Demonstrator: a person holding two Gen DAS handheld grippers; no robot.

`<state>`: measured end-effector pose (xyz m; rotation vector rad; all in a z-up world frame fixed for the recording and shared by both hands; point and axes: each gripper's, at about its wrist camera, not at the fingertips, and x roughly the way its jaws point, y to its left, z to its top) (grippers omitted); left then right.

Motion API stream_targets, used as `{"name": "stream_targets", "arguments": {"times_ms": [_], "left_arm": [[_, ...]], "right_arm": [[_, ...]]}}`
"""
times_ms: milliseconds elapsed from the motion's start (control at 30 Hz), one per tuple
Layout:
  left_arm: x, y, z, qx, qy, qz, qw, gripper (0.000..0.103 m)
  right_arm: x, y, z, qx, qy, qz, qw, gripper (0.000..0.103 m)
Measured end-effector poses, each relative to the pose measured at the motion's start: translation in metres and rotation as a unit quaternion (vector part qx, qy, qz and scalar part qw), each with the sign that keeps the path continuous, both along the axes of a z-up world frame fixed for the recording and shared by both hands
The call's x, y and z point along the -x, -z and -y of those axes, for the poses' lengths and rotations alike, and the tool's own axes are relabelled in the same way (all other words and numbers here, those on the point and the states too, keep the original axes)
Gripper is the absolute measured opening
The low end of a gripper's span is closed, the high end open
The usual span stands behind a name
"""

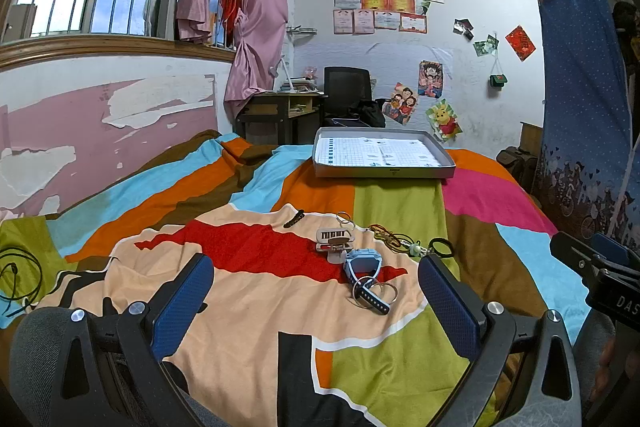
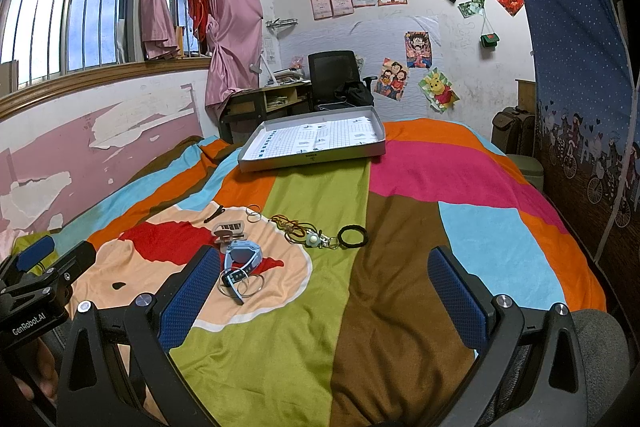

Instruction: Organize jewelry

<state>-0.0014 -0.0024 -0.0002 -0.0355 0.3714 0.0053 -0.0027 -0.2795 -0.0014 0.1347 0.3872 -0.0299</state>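
Jewelry lies on the striped bedspread: a light blue watch (image 1: 362, 267) (image 2: 242, 254) with metal rings (image 1: 382, 289) (image 2: 244, 285) at its strap, a beige hair claw (image 1: 335, 239) (image 2: 229, 230), a dark hair clip (image 1: 294, 218) (image 2: 214, 214), two thin rings (image 1: 345, 217) (image 2: 253, 213), a yellow cord with a pale charm (image 1: 394, 241) (image 2: 300, 231) and a black hair tie (image 1: 442, 247) (image 2: 352, 237). A grey open box (image 1: 384, 157) (image 2: 316, 143) lined with grid paper sits farther back. My left gripper (image 1: 316, 291) and right gripper (image 2: 324, 287) are open and empty, hovering short of the items.
The bed fills the foreground, against a peeling pink wall on the left. A black cable (image 1: 20, 277) lies at the bed's left edge. A desk and black chair (image 1: 346, 91) stand beyond the bed. A blue curtain (image 2: 580, 67) hangs at right.
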Motion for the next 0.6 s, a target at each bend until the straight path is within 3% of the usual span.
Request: {"name": "stream_targets", "arguments": {"times_ms": [600], "left_arm": [[-0.0049, -0.0052, 0.0049, 0.001, 0.007, -0.021, 0.9998, 0.103]], "right_arm": [[-0.0013, 0.0002, -0.0009, 0.0, 0.002, -0.004, 1.0, 0.102]]}}
